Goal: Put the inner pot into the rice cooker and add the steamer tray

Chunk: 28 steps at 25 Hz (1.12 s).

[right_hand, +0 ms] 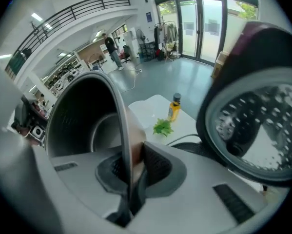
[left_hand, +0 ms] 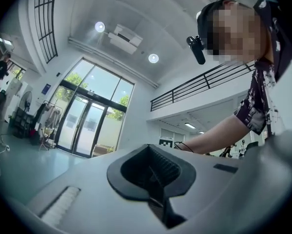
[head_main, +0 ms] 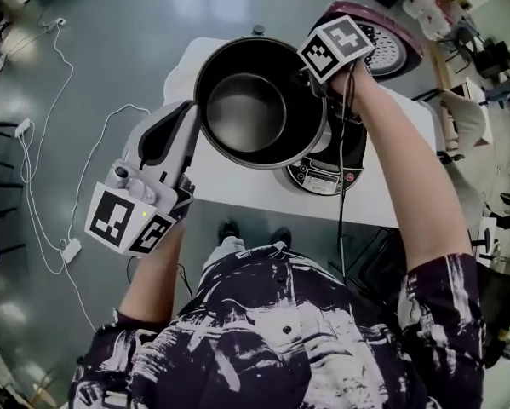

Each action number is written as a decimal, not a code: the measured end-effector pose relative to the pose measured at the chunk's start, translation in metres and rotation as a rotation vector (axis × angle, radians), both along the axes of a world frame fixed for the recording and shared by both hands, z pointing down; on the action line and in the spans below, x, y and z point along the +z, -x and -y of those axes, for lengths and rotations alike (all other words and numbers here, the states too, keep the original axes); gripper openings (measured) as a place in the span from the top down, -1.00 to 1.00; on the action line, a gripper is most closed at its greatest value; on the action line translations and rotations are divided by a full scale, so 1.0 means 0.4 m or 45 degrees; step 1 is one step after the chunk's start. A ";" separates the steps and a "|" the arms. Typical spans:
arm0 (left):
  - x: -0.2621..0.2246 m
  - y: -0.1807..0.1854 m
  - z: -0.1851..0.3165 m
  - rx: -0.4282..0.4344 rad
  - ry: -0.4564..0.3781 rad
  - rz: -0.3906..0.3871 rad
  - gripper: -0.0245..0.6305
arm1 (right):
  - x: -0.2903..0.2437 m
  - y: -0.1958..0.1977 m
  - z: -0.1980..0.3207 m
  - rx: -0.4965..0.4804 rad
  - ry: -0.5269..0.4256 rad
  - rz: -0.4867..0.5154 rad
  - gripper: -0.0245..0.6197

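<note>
Patterned shirt (head_main: 272,331) fills the foreground, above the white table (head_main: 229,186). On the table stands the rice cooker (head_main: 323,173) with its lid up. The inner pot (head_main: 246,109) hangs in the air just beside it, not yet seated, and the right gripper (right_hand: 133,167) pinches its rim. The left gripper (left_hand: 153,174) is pressed together on nothing. Seating the pot comes next, then the steamer tray, which I cannot pick out.

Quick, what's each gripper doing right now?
Left gripper: fingers closed, holding nothing.
Right gripper: fingers closed on the inner pot, at its rim.
</note>
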<state>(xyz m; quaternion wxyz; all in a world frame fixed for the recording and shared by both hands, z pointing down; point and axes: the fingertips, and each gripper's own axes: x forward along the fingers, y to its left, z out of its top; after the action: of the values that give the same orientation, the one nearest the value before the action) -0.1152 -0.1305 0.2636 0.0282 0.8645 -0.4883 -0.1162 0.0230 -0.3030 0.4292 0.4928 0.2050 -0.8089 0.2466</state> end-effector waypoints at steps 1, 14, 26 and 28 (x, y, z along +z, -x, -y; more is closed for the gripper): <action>-0.007 -0.024 0.007 0.024 -0.007 0.001 0.91 | -0.009 -0.043 -0.001 0.035 0.001 -0.009 0.90; -0.024 -0.308 0.058 0.254 -0.011 0.027 0.91 | 0.025 -0.558 0.021 0.505 0.051 -0.037 0.90; 0.011 -0.339 0.068 0.260 0.034 0.040 0.91 | 0.171 -0.649 0.042 0.725 0.094 -0.064 0.89; 0.018 -0.335 0.069 0.257 0.037 0.037 0.91 | 0.188 -0.637 0.047 0.724 0.093 -0.075 0.89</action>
<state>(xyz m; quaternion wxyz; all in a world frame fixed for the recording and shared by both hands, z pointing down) 0.0189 -0.1582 0.2708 0.0453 0.9104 -0.4006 -0.0930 0.2780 -0.3219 0.5044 0.4344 0.4127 -0.6947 0.3979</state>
